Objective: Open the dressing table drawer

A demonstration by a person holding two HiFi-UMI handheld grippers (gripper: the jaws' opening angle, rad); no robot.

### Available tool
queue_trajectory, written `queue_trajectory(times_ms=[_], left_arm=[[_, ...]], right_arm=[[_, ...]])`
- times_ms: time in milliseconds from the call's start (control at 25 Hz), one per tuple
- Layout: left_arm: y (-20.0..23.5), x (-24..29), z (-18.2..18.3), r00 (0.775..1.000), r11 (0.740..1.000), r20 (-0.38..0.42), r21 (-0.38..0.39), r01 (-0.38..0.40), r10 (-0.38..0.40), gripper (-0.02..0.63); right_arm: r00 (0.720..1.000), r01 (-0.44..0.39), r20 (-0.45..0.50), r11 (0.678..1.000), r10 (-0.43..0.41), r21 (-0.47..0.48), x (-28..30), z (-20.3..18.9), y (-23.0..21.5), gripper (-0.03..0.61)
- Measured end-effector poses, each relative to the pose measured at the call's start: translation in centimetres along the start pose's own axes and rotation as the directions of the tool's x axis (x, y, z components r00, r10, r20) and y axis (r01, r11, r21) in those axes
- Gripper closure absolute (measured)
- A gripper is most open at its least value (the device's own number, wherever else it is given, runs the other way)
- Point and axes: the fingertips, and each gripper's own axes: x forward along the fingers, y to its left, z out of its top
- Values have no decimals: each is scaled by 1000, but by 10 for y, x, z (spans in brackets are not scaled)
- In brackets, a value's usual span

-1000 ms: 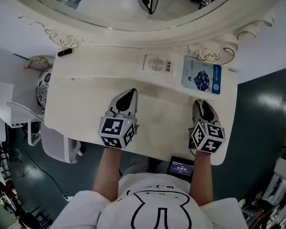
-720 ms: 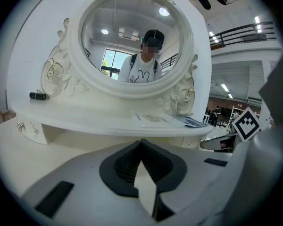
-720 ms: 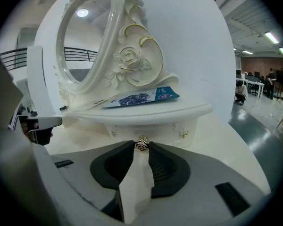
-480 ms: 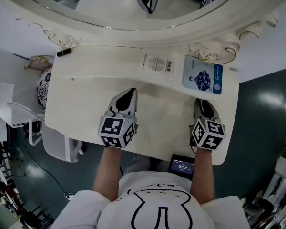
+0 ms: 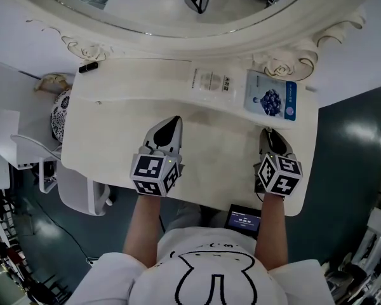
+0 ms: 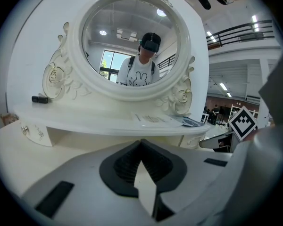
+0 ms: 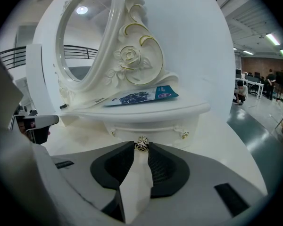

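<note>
The cream dressing table has a raised shelf with a small drawer under its right end. My right gripper points at that drawer front, and both pads sit against its little gold knob. In the head view the right gripper reaches under the shelf edge. My left gripper rests over the middle of the tabletop with its tips together, and in its own view the left gripper holds nothing. A second small drawer sits under the shelf's left end.
Two flat sachets lie on the shelf, a white one and a blue one. A small black object is at the shelf's left end. The oval mirror rises behind. A small screen shows below the table's front edge.
Both grippers stay where they were. Only the head view has shifted a little.
</note>
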Motion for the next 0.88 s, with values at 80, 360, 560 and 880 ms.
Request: queue_trajectory(times_ms=[80, 360, 560, 880], left_arm=[[-1, -2, -1, 1000, 1000, 1, 2, 3, -3, 606], [-7, -7, -6, 1000, 1000, -5, 10, 15, -15, 606], [-8, -13, -12, 1000, 1000, -12, 7, 15, -15, 606], [-15, -17, -12, 999, 999, -5, 11, 31, -31, 606]], right_arm=[[1000, -1, -2, 1000, 1, 3, -3, -2, 1, 465], [1000, -5, -6, 1000, 5, 13, -11, -9, 3, 465], [1000, -6, -8, 1000, 6, 21, -18, -14, 5, 465], [1000, -5, -12, 999, 5, 32, -29, -23, 8, 465]])
